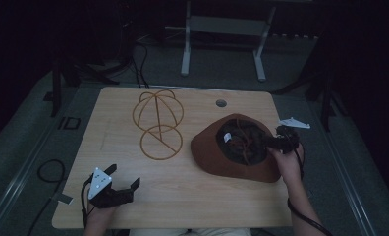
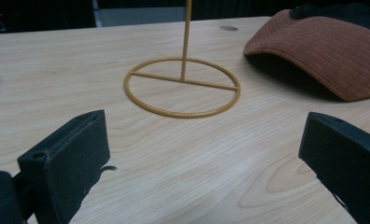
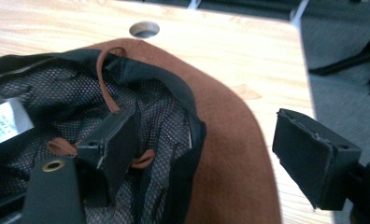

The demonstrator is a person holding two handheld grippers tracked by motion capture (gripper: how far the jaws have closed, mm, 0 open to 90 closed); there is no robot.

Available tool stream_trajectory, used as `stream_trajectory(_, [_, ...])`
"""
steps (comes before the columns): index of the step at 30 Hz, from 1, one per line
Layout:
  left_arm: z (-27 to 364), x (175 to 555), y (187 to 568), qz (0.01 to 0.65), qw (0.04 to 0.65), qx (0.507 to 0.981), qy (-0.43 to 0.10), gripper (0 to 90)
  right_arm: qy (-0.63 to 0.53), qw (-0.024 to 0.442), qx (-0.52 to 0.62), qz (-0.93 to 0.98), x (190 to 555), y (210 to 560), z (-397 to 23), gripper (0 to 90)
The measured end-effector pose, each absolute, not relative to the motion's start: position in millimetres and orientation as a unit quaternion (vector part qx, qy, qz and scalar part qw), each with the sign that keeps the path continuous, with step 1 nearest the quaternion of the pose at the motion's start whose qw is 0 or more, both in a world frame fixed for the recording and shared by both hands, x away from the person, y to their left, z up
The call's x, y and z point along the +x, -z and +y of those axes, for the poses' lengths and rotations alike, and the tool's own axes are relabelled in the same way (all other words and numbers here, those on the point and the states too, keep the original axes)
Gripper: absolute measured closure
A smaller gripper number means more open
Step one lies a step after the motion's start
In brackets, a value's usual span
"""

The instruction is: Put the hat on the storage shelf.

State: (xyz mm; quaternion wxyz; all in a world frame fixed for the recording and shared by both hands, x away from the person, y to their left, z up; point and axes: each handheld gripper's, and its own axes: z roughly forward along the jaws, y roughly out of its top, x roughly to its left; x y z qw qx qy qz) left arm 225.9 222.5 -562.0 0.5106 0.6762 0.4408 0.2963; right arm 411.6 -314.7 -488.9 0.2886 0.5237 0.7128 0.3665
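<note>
A brown brimmed hat lies upside down on the right half of the wooden table, its black mesh lining and a white label facing up. My right gripper reaches in from the hat's right side. In the right gripper view, the right gripper straddles the crown's edge: one jaw sits inside the lining, the other hangs over the brim without touching it. A yellow wire hat stand stands left of the hat. My left gripper rests open near the front left, its jaws pointing toward the stand's ring base.
A round cable hole sits in the table behind the hat. White frame legs stand on the floor beyond the far edge. Cables lie on the floor at the left. Bare wood separates my left gripper from the stand.
</note>
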Motion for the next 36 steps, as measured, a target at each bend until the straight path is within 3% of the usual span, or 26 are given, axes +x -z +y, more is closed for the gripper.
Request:
stream_trajectory(16, [221.9, 226.4, 562.2, 0.438, 0.508, 0.679, -0.298, 2.4, -0.298, 0.262, 0.526, 0.752, 445.9, 524.7, -295.9, 21.2])
stream_trajectory(23, [222.5, 226.3, 562.4, 0.444, 0.505, 0.676, -0.3, 2.5, -0.258, 0.266, 0.536, 0.758, 453.4, 538.7, -284.1, 42.1])
stream_trajectory(26, [223.8, 225.2, 561.8, 0.445, 0.508, 0.673, -0.303, 5.1, -0.246, 0.287, 0.543, 0.75, 452.6, 542.5, -280.1, 60.2])
stream_trajectory(27, [224.4, 225.2, 561.7, 0.445, 0.509, 0.672, -0.302, 5.4, -0.244, 0.298, 0.544, 0.745, 451.6, 541.7, -279.9, 70.3])
stream_trajectory(29, [225.1, 225.5, 562.0, 0.449, 0.506, 0.671, -0.303, 5.4, -0.255, 0.309, 0.547, 0.735, 449.5, 538.1, -282.2, 77.5])
stream_trajectory(36, [222.6, 226.5, 562.5, 0.445, 0.506, 0.676, -0.299, 5.5, -0.298, 0.322, 0.553, 0.708, 439.8, 517.6, -292.7, 84.5])
